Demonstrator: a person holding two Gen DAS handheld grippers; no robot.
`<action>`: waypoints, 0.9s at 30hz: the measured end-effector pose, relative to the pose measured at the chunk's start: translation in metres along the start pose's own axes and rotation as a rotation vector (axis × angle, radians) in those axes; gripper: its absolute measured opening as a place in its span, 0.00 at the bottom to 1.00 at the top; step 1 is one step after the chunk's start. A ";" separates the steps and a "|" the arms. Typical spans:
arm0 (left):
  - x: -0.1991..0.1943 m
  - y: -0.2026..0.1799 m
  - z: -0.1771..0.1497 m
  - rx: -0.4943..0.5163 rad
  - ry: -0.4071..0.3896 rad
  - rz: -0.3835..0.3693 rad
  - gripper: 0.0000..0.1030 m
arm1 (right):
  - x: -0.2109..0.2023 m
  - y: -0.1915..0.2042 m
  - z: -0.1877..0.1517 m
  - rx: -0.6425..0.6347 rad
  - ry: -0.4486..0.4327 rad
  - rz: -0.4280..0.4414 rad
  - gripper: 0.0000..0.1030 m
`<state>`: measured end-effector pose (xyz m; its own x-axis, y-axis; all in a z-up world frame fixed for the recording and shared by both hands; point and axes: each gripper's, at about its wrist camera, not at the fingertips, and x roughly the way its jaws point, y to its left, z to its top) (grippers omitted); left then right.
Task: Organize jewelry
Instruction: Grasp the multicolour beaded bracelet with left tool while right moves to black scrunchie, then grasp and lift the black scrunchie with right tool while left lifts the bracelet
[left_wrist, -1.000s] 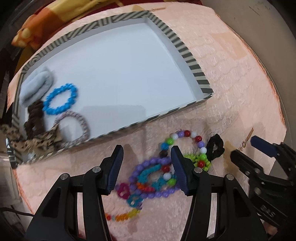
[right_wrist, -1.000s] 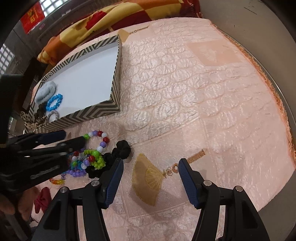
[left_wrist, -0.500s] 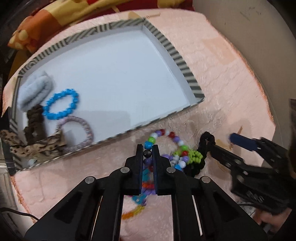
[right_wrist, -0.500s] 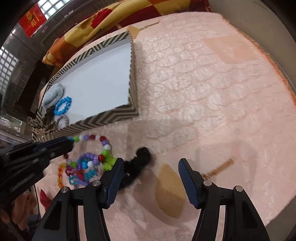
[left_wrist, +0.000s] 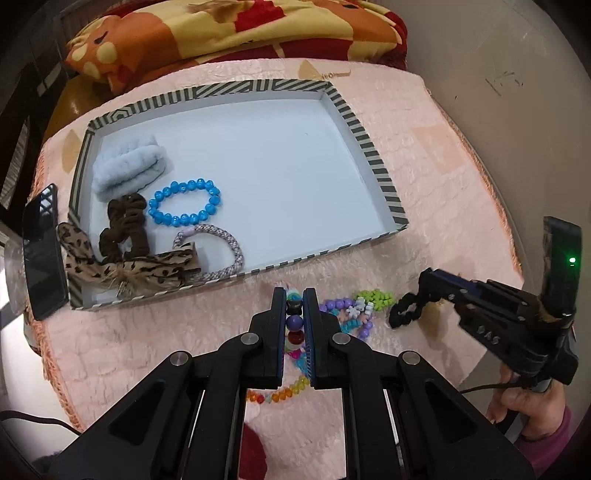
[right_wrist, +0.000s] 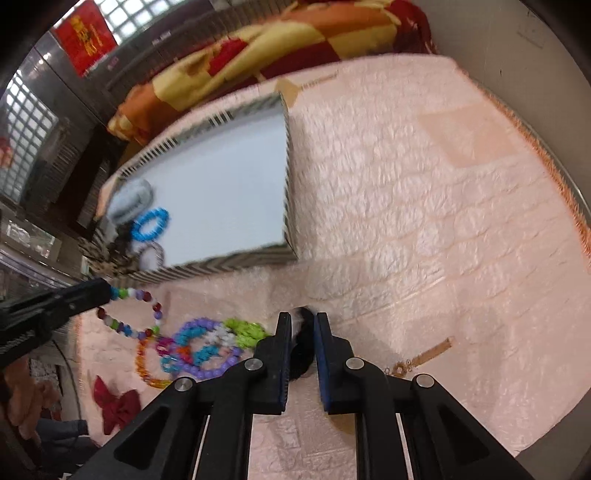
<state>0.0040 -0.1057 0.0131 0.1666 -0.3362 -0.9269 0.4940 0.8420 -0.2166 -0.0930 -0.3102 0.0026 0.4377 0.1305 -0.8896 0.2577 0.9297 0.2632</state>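
A round table is covered by a pink quilted cloth (left_wrist: 436, 177) with an orange fringe. At its far side a blanket (left_wrist: 236, 33) in red, orange and yellow is heaped. A plain beige wall (right_wrist: 517, 29) is seen at the far right. At the far left a gridded window (right_wrist: 26, 136) and a red hanging (right_wrist: 85, 37) are seen, perhaps above a dark cabinet.

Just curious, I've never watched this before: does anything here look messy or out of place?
Yes: a tangle of bead bracelets still sprawls on the pink cloth outside the striped tray, and a leopard-print bow droops over its wall.
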 end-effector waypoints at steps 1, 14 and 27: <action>-0.005 0.001 0.001 0.001 -0.002 -0.004 0.07 | -0.006 0.002 0.002 -0.004 -0.013 0.004 0.11; -0.056 0.005 0.034 -0.004 -0.111 0.012 0.07 | -0.002 0.015 0.009 -0.047 0.038 -0.048 0.37; -0.033 0.041 0.075 -0.046 -0.086 0.090 0.07 | 0.024 0.004 -0.005 0.040 0.039 -0.010 0.11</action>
<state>0.0828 -0.0914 0.0572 0.2825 -0.2916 -0.9139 0.4343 0.8883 -0.1492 -0.0858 -0.3014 -0.0190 0.4011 0.1357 -0.9059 0.2967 0.9164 0.2687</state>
